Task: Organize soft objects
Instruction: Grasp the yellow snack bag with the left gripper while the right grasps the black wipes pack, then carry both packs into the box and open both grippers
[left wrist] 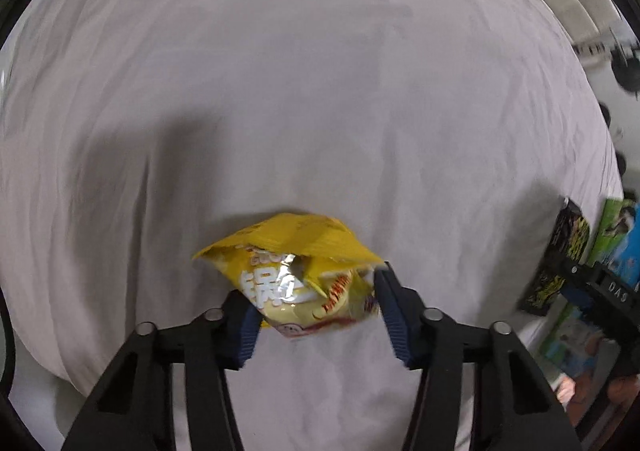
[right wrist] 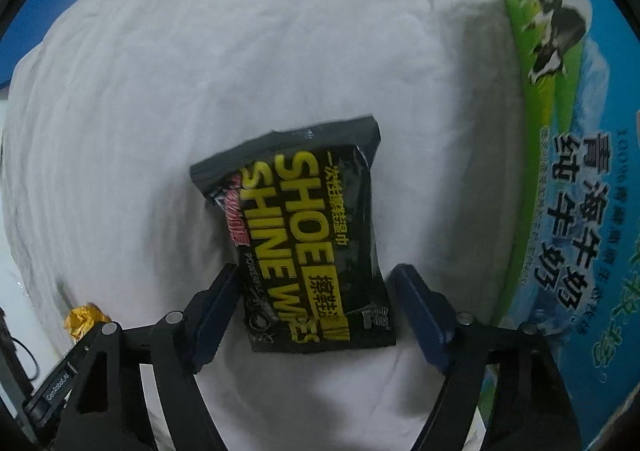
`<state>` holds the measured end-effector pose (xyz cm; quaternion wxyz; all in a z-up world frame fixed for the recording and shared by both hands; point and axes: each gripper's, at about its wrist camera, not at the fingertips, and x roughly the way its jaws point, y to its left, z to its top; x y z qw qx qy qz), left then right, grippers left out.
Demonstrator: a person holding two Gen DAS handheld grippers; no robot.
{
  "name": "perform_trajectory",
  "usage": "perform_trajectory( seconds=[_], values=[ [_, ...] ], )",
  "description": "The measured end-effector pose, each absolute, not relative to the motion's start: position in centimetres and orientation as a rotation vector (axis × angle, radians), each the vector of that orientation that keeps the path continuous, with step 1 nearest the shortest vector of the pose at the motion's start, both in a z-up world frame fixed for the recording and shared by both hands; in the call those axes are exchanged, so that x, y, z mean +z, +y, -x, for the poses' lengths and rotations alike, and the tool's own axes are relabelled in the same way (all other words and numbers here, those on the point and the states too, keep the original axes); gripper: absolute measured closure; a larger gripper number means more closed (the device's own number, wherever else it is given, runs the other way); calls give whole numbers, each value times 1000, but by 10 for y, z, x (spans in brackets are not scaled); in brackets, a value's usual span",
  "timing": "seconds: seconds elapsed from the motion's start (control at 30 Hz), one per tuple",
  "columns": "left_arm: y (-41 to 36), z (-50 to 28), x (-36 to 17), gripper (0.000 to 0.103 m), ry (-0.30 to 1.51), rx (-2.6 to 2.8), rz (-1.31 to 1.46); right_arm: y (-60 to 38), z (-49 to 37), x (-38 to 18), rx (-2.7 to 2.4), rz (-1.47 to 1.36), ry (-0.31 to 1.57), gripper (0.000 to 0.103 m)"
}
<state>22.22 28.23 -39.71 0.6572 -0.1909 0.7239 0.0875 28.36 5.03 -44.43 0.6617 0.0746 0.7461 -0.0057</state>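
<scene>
- Your left gripper (left wrist: 316,305) points down at the white sheet (left wrist: 320,91), jaws narrowed onto the yellow snack bag (left wrist: 296,275); both blue pads touch the bag's sides, and it's crumpled between them.
- That bag sits low-centre in the left wrist view, on the sheet.
- Your right gripper (right wrist: 316,315) straddles the black shoe-wipes pack (right wrist: 308,235), jaws half wide; left pad at the pack's edge, right pad apart from it (gap shows), so no grip.
- The pack lies flat on the sheet, mid-frame.
- A milk carton (right wrist: 568,187) lies just right of the pack, beside the right finger.
- A gold wrapper (right wrist: 84,317) sits far left (small, blurry).
</scene>
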Motion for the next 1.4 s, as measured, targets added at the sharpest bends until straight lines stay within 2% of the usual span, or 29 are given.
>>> perform_trajectory(
  seconds=[0.1,0.33,0.4,0.6,1.1,1.23,1.4],
  values=[
    [272,-230,-394,63,1630,176,383,52,-283,-444,-14,-143,1683,36],
    [248,-245,-393,63,1602,176,275,79,-278,-449,-40,-33,1672,41],
    [245,-245,-390,65,1597,180,269,88,-270,-449,-33,-9,1668,45],
    [247,-241,-362,67,1563,169,264,107,-264,-434,27,28,1656,50],
    [196,-215,-233,67,1347,44,218,98,-211,-312,233,-49,1469,51],
    [174,-207,-188,67,1272,-7,196,75,-205,-271,255,-76,1415,51],
    [147,-212,-157,67,1204,-73,167,31,-188,-227,239,-113,1352,51]
  ],
)
